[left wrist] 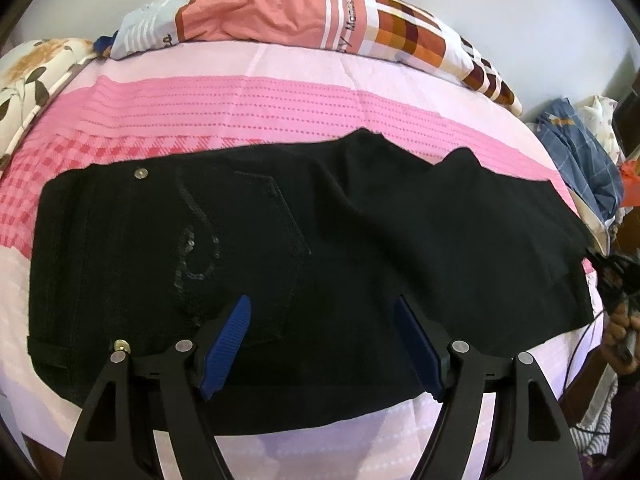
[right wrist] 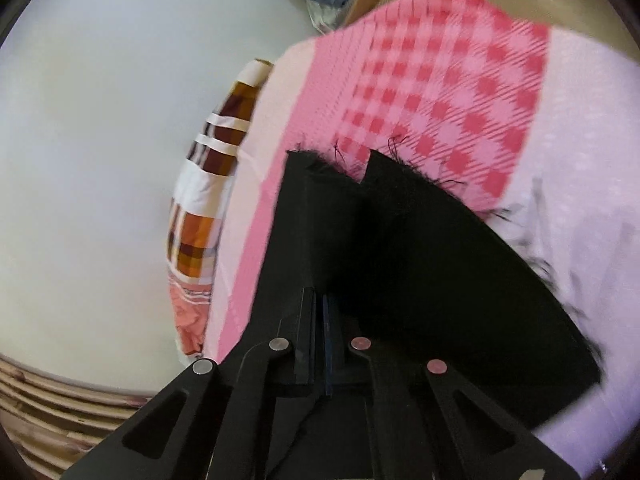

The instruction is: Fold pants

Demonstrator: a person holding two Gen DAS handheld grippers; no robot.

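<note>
My left tongs (left wrist: 322, 344) hang released, the two blue-padded fingers (left wrist: 226, 346) spread wide above the near edge of the black denim pants (left wrist: 280, 248). My right tongs (right wrist: 320, 344) are clenched on the hem end of those pants (right wrist: 420, 264), with black cloth pinched between the closed fingers and the two frayed leg ends fanning out beyond them.

The one pair of pants lies flat across the pink bed cover (left wrist: 240, 100), waistband to my left and legs to my right. On the seat I count one back pocket (left wrist: 256, 248) with a sequin swirl on it, and two metal rivets, one (left wrist: 141, 173) at the far waist edge and one brass-coloured (left wrist: 121, 345) just beside my left finger joint. At the far right tip of the legs the right tongs (left wrist: 616, 280) show small, with my hand behind them.

Beyond the pants the cover runs in a checked band, then a dotted pink band, then a pale strip. At the head of the bed lies one long salmon, white and brown checked pillow (left wrist: 320, 20); a floral cream cushion (left wrist: 32, 76) sits at the far left. Off the right side is a heap of blue plaid cloth (left wrist: 576, 152).
</note>
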